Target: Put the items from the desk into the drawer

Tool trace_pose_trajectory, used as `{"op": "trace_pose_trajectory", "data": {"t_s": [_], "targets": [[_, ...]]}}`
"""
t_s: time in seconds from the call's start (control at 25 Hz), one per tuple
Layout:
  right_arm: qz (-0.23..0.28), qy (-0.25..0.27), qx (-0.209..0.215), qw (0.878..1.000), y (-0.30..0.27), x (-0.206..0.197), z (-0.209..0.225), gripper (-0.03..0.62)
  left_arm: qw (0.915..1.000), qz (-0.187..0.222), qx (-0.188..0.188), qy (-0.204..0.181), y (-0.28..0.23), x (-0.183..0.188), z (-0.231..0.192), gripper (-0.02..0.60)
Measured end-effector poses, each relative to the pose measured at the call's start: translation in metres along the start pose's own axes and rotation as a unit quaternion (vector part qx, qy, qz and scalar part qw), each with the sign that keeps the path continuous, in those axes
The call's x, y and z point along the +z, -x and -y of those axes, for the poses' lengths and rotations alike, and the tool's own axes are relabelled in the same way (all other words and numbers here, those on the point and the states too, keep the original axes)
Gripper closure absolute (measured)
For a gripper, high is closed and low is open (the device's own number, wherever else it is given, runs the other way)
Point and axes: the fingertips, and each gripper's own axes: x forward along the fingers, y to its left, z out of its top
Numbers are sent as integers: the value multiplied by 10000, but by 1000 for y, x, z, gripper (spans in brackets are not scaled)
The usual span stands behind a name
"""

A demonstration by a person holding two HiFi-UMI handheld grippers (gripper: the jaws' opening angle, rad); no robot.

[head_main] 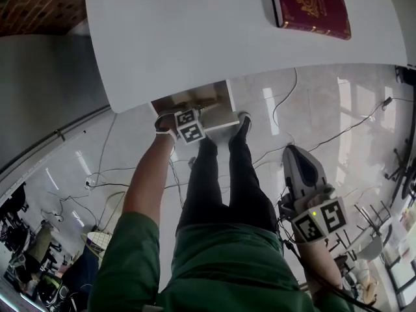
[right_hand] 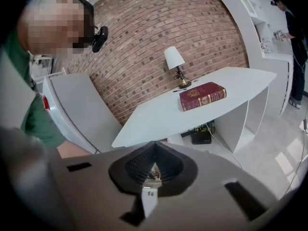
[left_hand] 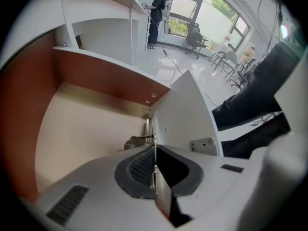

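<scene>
A dark red book (head_main: 311, 6) lies on the white desk (head_main: 195, 38) at its far right; the right gripper view also shows this book (right_hand: 202, 96) flat on the desk (right_hand: 159, 114). Under the desk's near edge the drawer (head_main: 194, 100) stands pulled out, its beige floor (left_hand: 82, 124) bare. My left gripper (head_main: 197, 112) is at the drawer's white front, shut on the metal drawer handle (left_hand: 142, 139), which sits between its pads (left_hand: 142, 165). Low on the right, well clear of the desk, my right gripper (head_main: 296, 153) is shut with nothing in it (right_hand: 154, 165).
A small lamp (right_hand: 175, 64) stands at the desk's back by the brick wall. Cables (head_main: 292, 119) trail over the shiny floor around my legs (head_main: 221, 174). Office chairs (left_hand: 195, 35) and another person (left_hand: 156, 13) are far off near the windows.
</scene>
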Motion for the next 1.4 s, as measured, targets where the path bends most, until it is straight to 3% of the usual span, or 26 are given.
{"op": "trace_pose_trajectory", "data": {"t_s": [0.16, 0.48, 0.68, 0.8, 1.0, 1.12, 1.28, 1.4], "targets": [[17, -63, 89, 9999, -6, -8, -1, 592, 9999, 14, 15, 142, -10, -4, -5, 571], [-120, -134, 8, 9998, -11, -24, 9, 592, 9998, -200, 84, -35, -27, -13, -5, 571], [60, -323, 179, 9993, -17, -15, -8, 592, 9980, -202, 223, 548, -19, -16, -13, 563], [127, -308, 249, 9991, -20, -8, -13, 592, 9959, -126, 260, 855, -12, -16, -14, 472], [106, -95, 205, 9997, -17, -2, -13, 592, 9957, -166, 278, 873, -3, -21, -10, 434], [131, -25, 212, 9997, -17, 3, -13, 592, 9931, -139, 355, 1106, 8, -25, -13, 431], [307, -13, 244, 9992, -16, 19, -18, 592, 9863, 132, 605, 1527, 37, -21, -21, 433], [506, 42, 263, 9984, -12, 38, -25, 592, 9731, 542, 651, 2141, 71, -13, -21, 449]]}}
